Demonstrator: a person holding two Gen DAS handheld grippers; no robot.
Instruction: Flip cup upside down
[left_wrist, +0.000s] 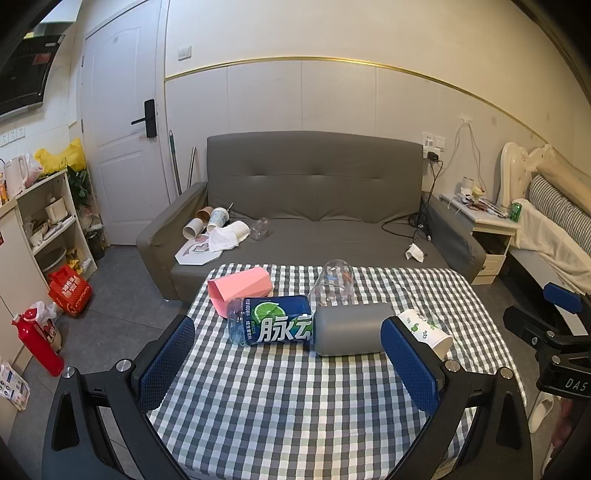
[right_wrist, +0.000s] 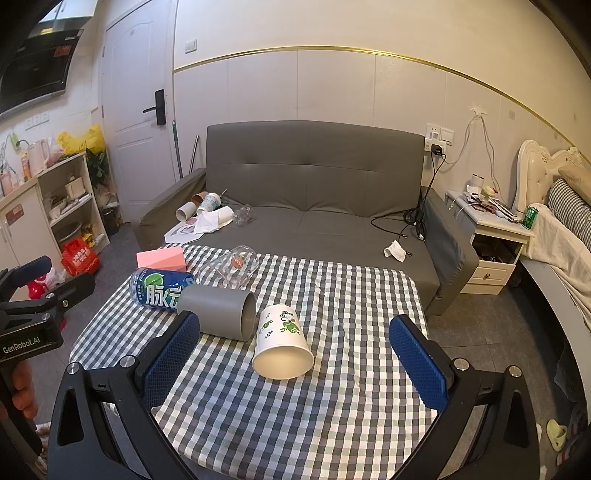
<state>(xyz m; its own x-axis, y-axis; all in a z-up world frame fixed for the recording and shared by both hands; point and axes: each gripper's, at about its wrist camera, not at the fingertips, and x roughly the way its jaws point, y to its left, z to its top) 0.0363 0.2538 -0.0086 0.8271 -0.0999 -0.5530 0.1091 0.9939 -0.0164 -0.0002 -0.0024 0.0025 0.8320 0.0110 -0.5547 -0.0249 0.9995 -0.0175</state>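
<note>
A: Which step is it now?

B: I judge the approach; the right gripper is spread wide and holds nothing; the paper cup lies on its side on the checked table, between the fingers, mouth toward the near edge.

A: And the left gripper?

B: Also spread, empty; the grey cup and the blue bottle lie just beyond it.

A: The next move?

B: Probably close on the paper cup wall, lift, turn the mouth down.

A: Anything inside?

B: The paper cup looks empty; the grey cup also; the bottle I cannot tell.
</note>
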